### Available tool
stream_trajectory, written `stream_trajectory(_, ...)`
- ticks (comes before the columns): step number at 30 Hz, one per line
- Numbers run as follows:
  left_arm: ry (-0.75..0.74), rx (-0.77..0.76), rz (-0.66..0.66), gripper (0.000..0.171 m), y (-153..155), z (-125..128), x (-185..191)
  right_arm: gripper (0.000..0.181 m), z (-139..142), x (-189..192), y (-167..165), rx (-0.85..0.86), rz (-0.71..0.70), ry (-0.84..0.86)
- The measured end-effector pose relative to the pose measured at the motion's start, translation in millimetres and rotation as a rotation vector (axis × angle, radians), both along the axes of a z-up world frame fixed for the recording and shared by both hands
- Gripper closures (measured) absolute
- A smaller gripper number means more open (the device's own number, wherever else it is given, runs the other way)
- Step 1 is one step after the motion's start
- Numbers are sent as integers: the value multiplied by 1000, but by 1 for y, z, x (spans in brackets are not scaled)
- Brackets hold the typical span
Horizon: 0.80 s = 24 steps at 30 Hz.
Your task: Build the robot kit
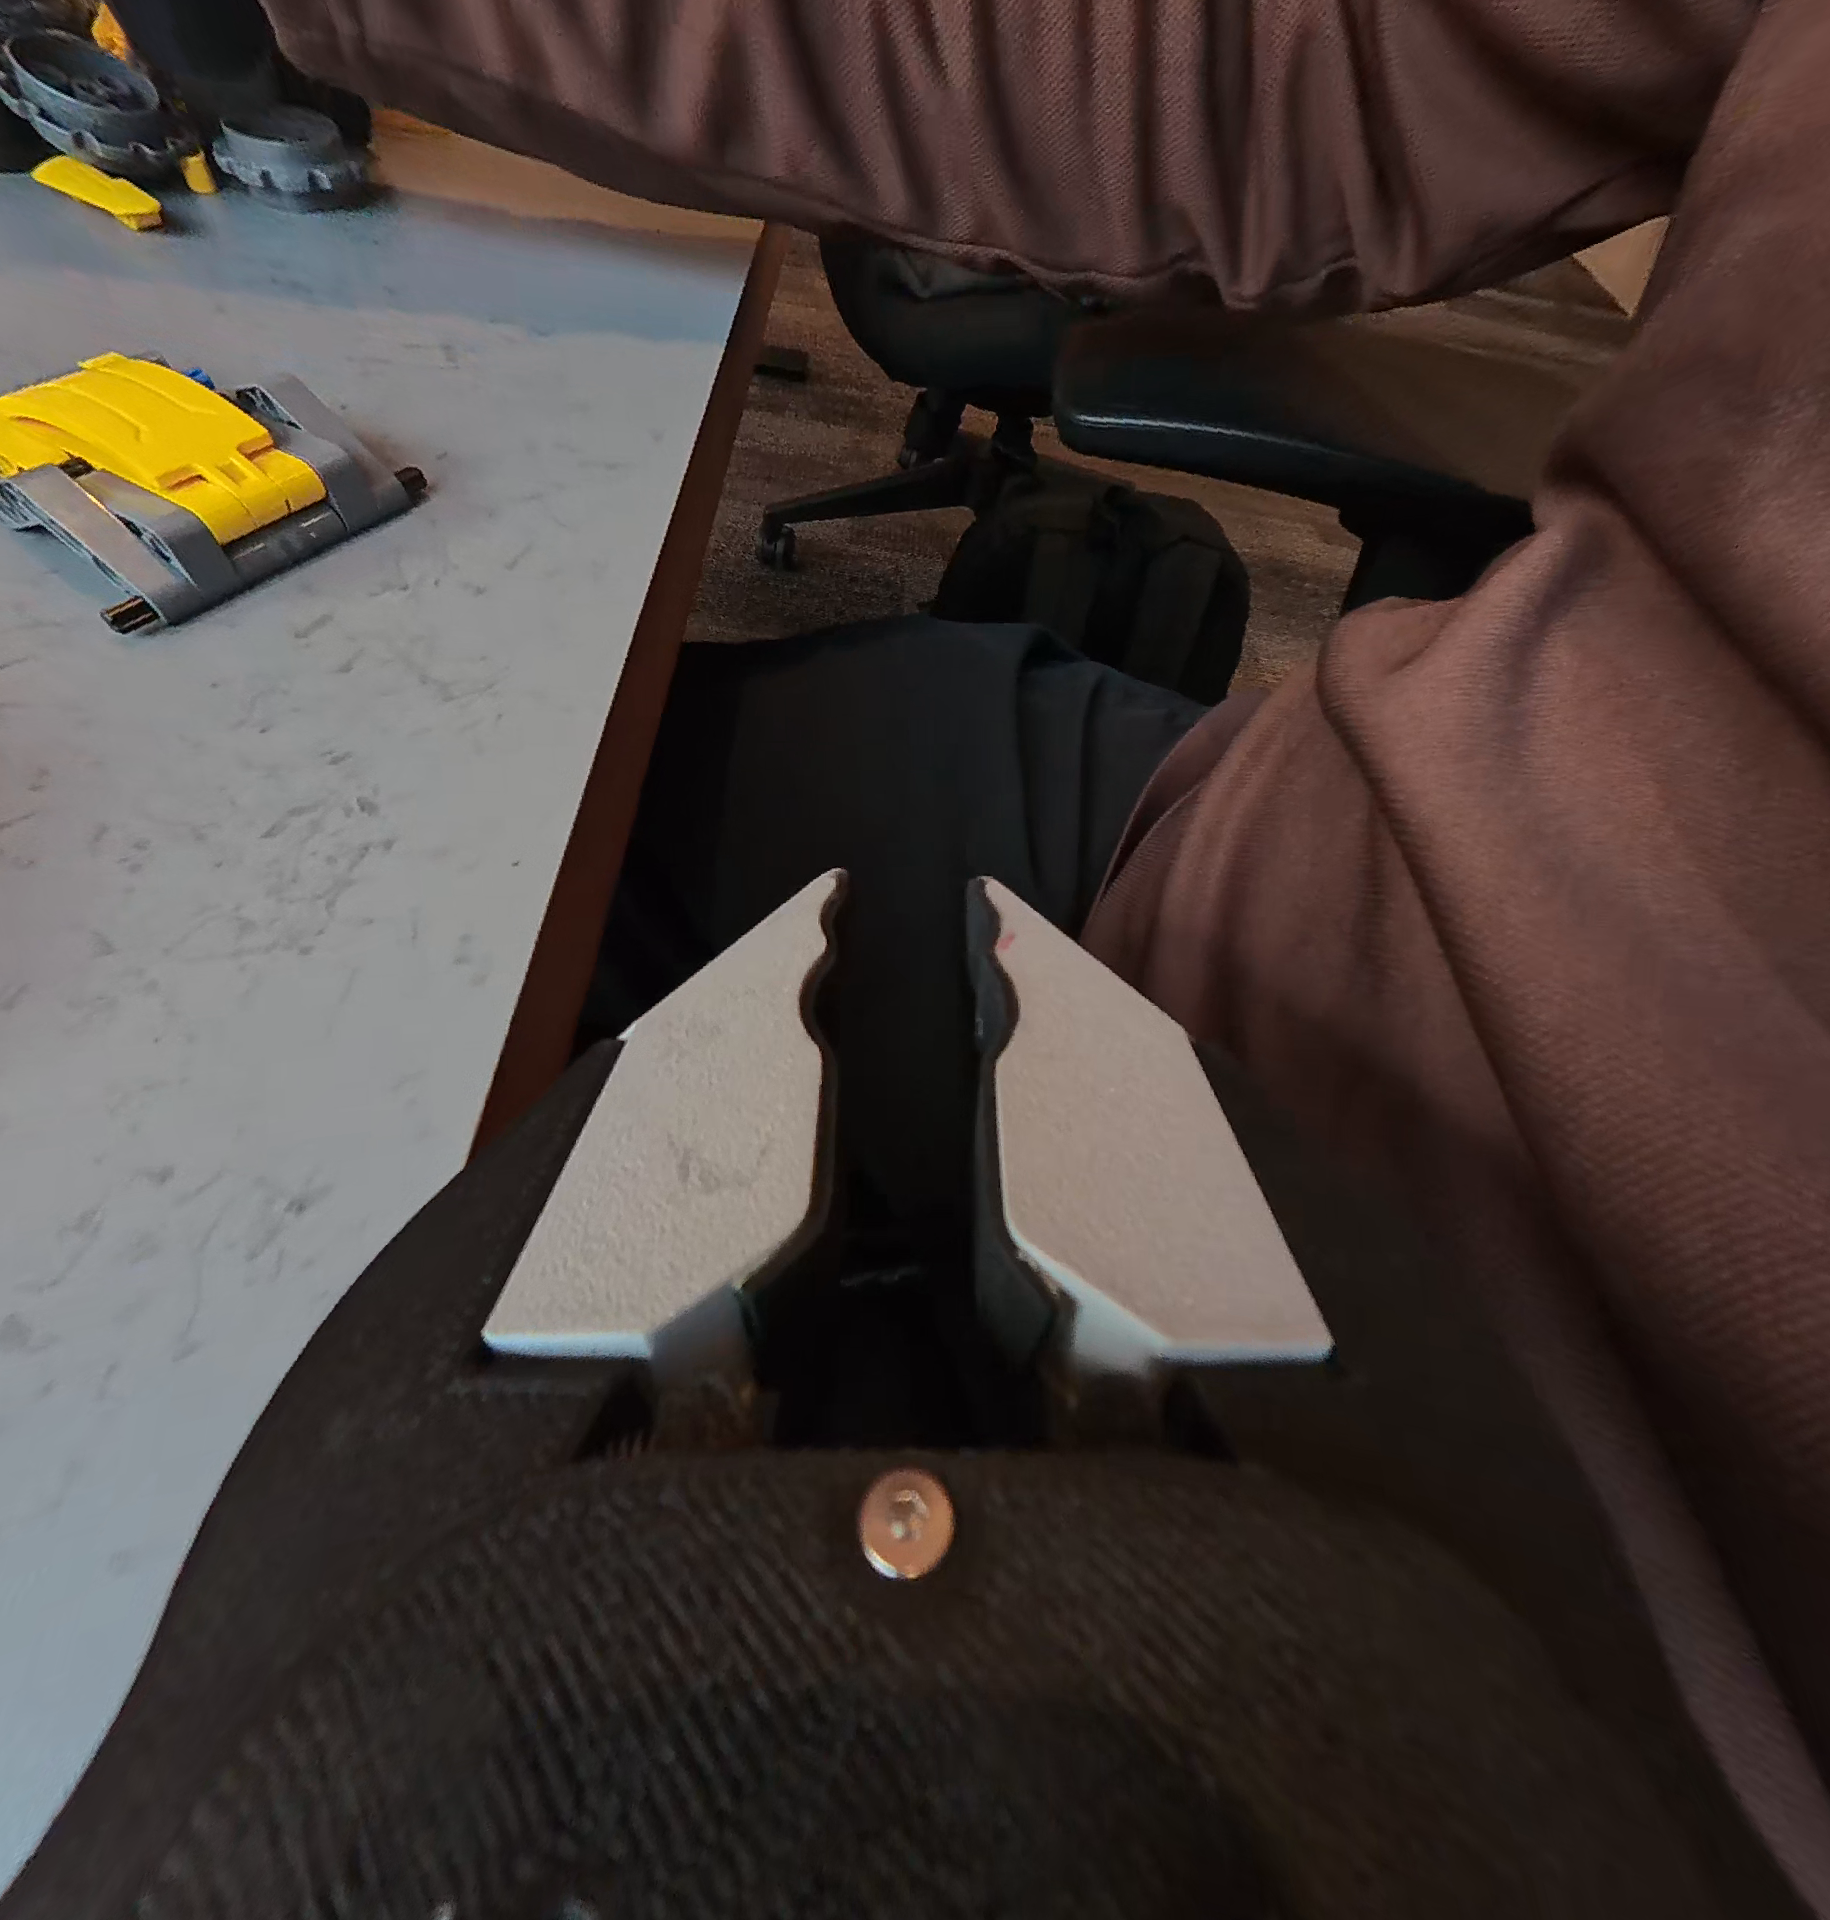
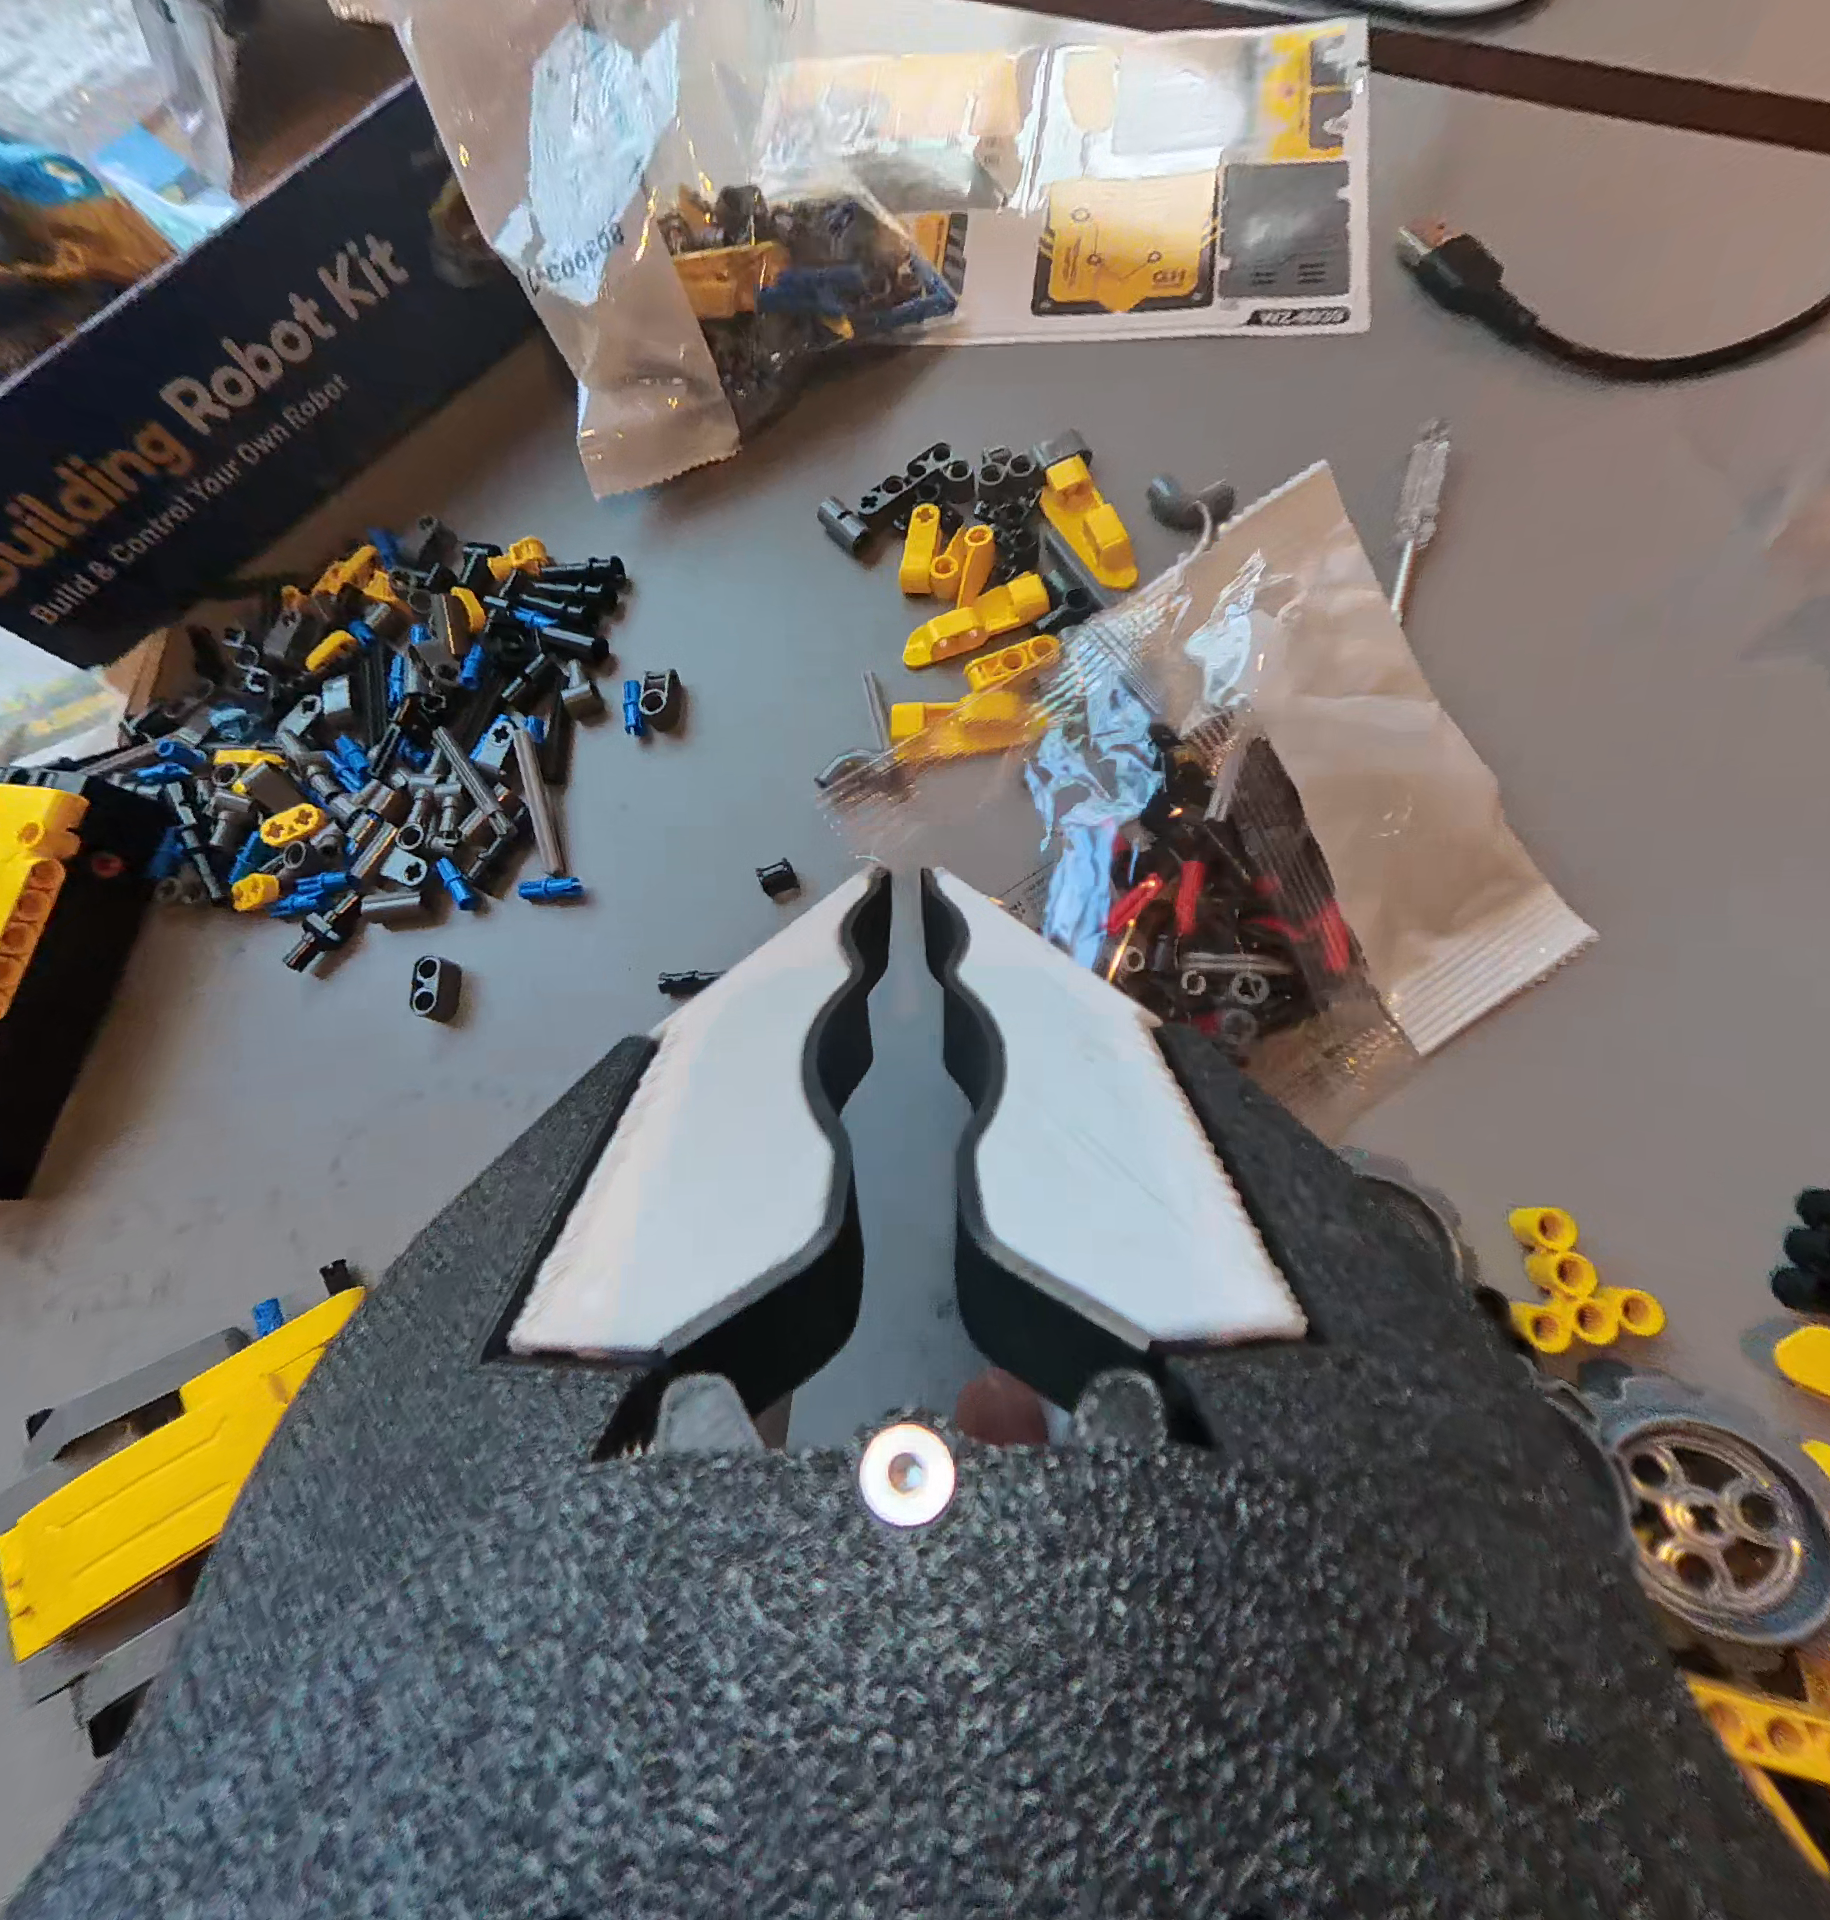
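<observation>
Left wrist view: left gripper (image 1: 903, 888) hangs off the table edge (image 1: 630, 748), over a dark lap and beside a brown sleeve (image 1: 1513, 935). Claw spread a little, nothing between the fingers. Nearest thing on the grey table (image 1: 215, 987) is a yellow-and-grey panel assembly (image 1: 178, 483), well apart to the left. Grey toothed wheels (image 1: 80, 104) sit at the far corner. An office chair (image 1: 994, 416) stands on the floor beyond.

Right wrist view: right gripper (image 2: 906, 873) hovers over the table among loose building parts. Claw nearly closed, narrow gap at the tips, empty. Just beside the tips: a clear bag of black and red parts (image 2: 1254, 883) to the right, a small black bushing (image 2: 776, 878) to the left. A pile of blue, black and yellow pins (image 2: 391, 727) lies farther left, yellow connectors (image 2: 994, 582) ahead, a dark kit box (image 2: 184, 395) upper left, and a second bag of parts (image 2: 765, 260) on a sticker sheet. A spoked wheel (image 2: 1711, 1527) lies lower right.

Handling, as a judgement: the pins and bushings look light, rigid and slick, likely to roll or pop out, so pinch across the barrel. The bag is soft and crinkly; take it by the crimped edge.
</observation>
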<state>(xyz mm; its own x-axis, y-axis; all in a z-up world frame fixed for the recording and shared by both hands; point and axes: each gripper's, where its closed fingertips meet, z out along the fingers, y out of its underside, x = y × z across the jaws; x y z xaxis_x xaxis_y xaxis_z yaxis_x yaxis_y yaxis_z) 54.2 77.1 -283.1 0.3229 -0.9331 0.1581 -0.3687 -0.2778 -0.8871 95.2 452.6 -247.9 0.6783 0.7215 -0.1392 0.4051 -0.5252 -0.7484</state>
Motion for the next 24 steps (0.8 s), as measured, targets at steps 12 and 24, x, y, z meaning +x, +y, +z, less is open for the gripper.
stream_trajectory(12, -1, 6, 10, 153, -2, 1, -2, 172, -14, -12, -22, -64, 107, -158)
stream_trajectory(24, -3, 2, 11, 153, -3, 1, -3, 170, -37, -19, -11, -105, 56, -274)
